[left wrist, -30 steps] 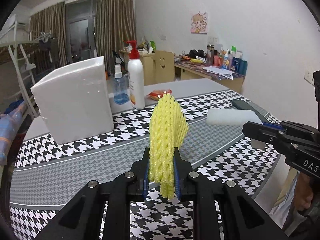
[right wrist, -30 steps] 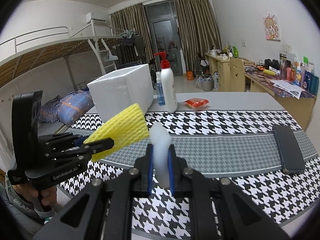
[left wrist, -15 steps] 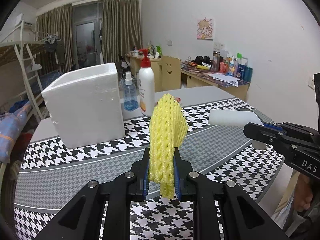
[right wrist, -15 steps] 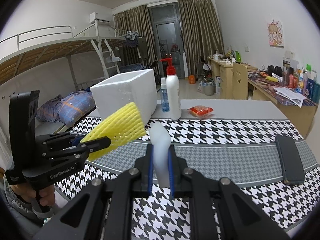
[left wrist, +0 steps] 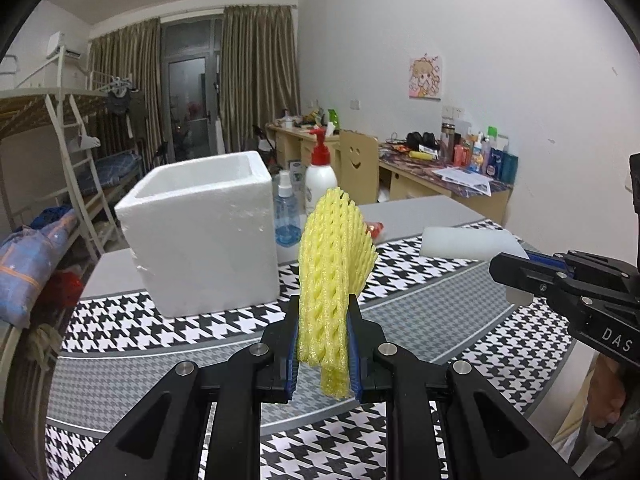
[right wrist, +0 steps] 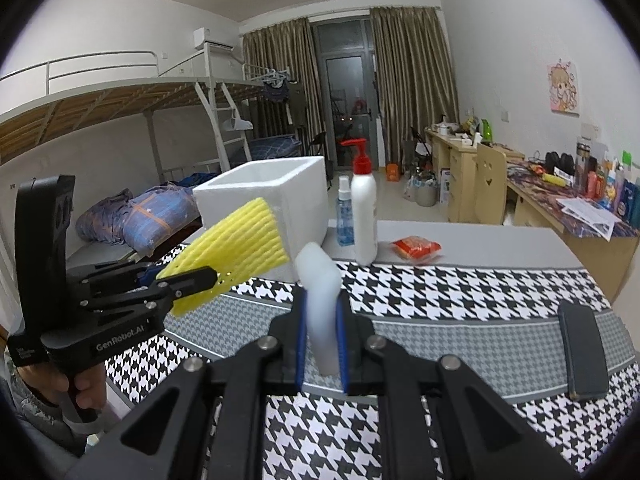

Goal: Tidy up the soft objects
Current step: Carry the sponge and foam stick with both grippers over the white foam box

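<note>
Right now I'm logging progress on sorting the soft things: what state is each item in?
Yellow foam net: clamped upright in left tool.
White foam piece: clamped in right tool, bent.
Styrofoam box: open-topped, upright.
Pump bottle: upright.

- The left gripper (right wrist: 216, 276) bore "GenRobot.AI" in white letters along the side of its black body, seen from the right wrist view
- The right gripper (left wrist: 508, 270) showed white letters "DAS" on its black side, the rest cut off by the picture's edge
- Labels on the bottles were too small to read
</note>
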`<control>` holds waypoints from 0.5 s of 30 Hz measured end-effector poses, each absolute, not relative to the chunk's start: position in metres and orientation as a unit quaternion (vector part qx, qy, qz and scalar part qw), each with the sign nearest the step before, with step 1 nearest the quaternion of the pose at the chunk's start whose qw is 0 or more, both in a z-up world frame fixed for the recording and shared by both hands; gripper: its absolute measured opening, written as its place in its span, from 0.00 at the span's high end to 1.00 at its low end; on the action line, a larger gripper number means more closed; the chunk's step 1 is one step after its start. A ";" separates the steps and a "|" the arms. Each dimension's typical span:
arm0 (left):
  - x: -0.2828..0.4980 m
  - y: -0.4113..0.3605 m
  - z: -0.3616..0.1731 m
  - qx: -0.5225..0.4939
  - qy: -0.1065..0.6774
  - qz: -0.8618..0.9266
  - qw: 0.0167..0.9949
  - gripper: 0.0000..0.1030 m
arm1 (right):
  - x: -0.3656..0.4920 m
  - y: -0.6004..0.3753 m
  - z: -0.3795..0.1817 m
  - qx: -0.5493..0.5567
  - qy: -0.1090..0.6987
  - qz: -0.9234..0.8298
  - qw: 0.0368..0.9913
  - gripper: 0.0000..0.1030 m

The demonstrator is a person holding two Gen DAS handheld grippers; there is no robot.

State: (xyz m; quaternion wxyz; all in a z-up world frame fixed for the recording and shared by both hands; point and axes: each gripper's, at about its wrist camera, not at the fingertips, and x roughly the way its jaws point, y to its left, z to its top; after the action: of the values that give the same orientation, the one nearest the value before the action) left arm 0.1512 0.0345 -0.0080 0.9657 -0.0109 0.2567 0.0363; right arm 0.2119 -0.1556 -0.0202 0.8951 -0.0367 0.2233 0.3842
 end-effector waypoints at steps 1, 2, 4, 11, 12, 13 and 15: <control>0.151 0.036 -0.007 -0.011 0.255 0.037 0.966 0.80 | 0.212 -0.156 -0.019 -0.036 0.221 0.383 0.896 0.84; 0.150 0.039 -0.005 -0.013 0.251 0.040 0.967 0.80 | 0.213 -0.155 -0.017 -0.035 0.217 0.383 0.898 0.84; 0.150 0.041 -0.003 -0.014 0.247 0.046 0.968 0.80 | 0.213 -0.153 -0.013 -0.035 0.210 0.385 0.898 0.84; 0.149 0.050 0.007 -0.013 0.232 0.067 0.970 0.80 | 0.216 -0.140 -0.006 -0.047 0.203 0.399 0.893 0.84; 0.148 0.051 0.008 -0.012 0.230 0.070 0.971 0.80 | 0.218 -0.138 -0.005 -0.045 0.203 0.399 0.893 0.84; 0.148 0.052 0.010 -0.011 0.227 0.074 0.971 0.80 | 0.219 -0.136 -0.004 -0.044 0.203 0.398 0.893 0.84; 0.148 0.054 0.012 -0.010 0.223 0.078 0.972 0.80 | 0.220 -0.132 -0.002 -0.042 0.200 0.397 0.895 0.84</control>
State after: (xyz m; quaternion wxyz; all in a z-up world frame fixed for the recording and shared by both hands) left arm 0.1477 0.0542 0.0121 0.9715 -0.0104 0.2235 0.0782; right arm 0.2203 -0.1324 -0.0017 0.8948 -0.0420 0.1996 0.3971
